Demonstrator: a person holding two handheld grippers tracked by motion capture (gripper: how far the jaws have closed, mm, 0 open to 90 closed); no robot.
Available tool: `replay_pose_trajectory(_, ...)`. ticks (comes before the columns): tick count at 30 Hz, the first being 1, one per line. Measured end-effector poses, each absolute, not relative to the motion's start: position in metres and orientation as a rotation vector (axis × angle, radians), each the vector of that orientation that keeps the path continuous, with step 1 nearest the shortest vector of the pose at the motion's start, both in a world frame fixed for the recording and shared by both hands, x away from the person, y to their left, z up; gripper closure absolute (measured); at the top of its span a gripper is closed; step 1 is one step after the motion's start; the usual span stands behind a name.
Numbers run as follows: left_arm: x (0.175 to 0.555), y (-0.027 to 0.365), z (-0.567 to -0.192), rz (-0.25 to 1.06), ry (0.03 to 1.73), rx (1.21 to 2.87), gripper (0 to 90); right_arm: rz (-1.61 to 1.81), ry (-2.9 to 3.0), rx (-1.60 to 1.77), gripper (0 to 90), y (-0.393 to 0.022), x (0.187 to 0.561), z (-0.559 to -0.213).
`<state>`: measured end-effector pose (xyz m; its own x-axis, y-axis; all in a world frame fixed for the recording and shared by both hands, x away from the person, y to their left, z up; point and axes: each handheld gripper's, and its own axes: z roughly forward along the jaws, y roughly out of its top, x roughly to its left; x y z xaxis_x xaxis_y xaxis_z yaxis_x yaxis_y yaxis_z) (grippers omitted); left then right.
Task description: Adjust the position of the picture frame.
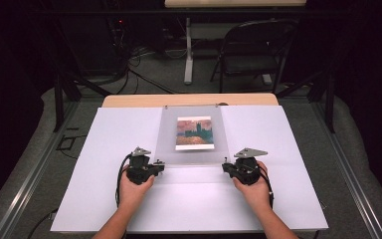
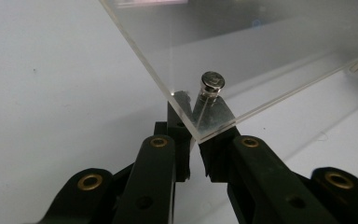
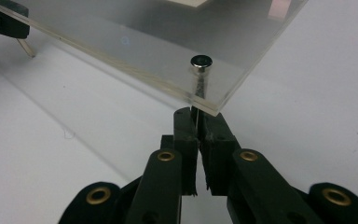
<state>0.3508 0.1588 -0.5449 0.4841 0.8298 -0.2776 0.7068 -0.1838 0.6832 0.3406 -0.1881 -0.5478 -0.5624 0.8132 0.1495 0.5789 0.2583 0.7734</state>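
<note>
Step in hand: the clear acrylic sheet [image 1: 193,144] with small metal standoff pins is held by its two near corners and is judged to be in the middle of being lifted or set down.
Left hand-held gripper [image 1: 160,166]: pinching the near left corner.
Right hand-held gripper [image 1: 226,167]: pressed together on the near right corner, just below a pin [image 3: 200,62].
Sheet position: mid-table, over the small painted landscape card [image 1: 194,132].
Advice: both corners should be kept level.
Surroundings: white table [image 1: 104,164]; black folding chair [image 1: 251,50] well beyond; nothing stands in the way.
</note>
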Motion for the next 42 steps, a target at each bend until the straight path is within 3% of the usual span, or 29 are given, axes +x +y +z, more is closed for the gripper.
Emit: replay_pose_trajectory(42,0.3512,0.1587,-0.5488,0.183,1.266,1.924,81.7,1.230,2.231,1.327,83.7,-0.1915,0.3404,-0.5552)
